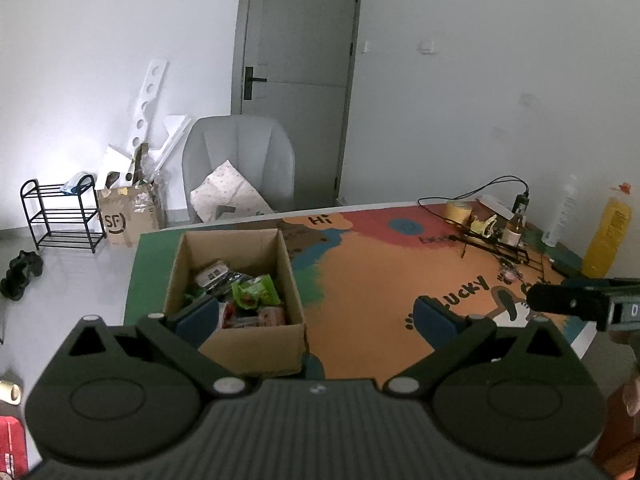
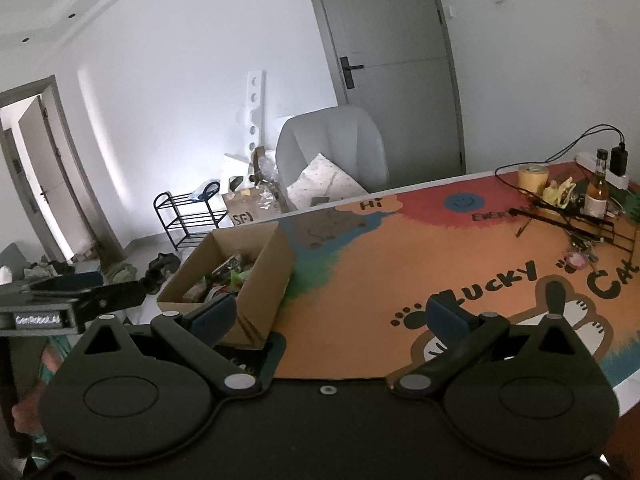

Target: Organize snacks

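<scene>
Your left gripper (image 1: 316, 316) has its fingers spread wide, holding nothing. The cardboard box (image 1: 256, 344) of snacks (image 1: 256, 294) sits on the counter (image 1: 372, 276) at 11 o'clock. Your right gripper (image 2: 332, 312) is spread wide too, empty, with the box (image 2: 260, 280) at its 10 o'clock.

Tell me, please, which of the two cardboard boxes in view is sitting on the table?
The open snack box, on the colourful mat in front of the left gripper. The other box, with the SF logo, stands on the floor beside the black rack.
</scene>
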Available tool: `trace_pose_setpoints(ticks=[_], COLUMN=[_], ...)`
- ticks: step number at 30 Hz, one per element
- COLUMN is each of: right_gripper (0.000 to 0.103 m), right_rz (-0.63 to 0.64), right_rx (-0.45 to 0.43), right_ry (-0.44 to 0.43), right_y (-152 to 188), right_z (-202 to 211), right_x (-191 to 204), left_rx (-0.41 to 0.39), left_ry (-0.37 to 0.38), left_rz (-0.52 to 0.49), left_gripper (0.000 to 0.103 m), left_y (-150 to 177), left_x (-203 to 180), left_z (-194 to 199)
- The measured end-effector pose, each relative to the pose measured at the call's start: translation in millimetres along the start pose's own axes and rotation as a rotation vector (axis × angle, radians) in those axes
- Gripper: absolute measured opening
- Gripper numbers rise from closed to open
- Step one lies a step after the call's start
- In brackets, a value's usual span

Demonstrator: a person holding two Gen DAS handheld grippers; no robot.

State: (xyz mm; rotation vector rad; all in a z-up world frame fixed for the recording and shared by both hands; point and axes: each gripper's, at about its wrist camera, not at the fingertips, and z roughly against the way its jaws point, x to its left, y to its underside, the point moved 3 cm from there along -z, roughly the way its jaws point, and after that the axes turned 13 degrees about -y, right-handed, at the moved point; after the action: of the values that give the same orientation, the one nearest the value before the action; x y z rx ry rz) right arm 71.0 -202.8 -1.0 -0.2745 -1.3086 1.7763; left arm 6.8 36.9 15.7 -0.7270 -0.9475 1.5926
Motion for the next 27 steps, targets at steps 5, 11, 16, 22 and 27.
trace_pose_setpoints(ticks=[5,11,16,22,27], right_gripper=[0.103,0.103,0.103,0.103,0.103], right_rz=[0.007,0.002,-0.016,-0.026,-0.024], right_rx=[0.004,0.000,-0.012,-0.028,-0.017], right_ry=[-0.002,0.006,0.014,0.013,0.016], right_y=[1,2,2,0,0], right_z=[-1,0,2,5,4], right_x=[0,0,-1,-2,-3], left_rx=[0.009,0.008,0.009,0.008,0.007], left_ry=[0.001,-0.002,-0.001,0.000,0.005], left_rz=[0.022,0.032,0.032,0.030,0.030], left_gripper=[0.103,0.103,0.103,0.103,0.103], left_y=[2,3,4,7,7], left_x=[7,12,12,11,11], left_z=[-2,-4,-5,-6,-5])
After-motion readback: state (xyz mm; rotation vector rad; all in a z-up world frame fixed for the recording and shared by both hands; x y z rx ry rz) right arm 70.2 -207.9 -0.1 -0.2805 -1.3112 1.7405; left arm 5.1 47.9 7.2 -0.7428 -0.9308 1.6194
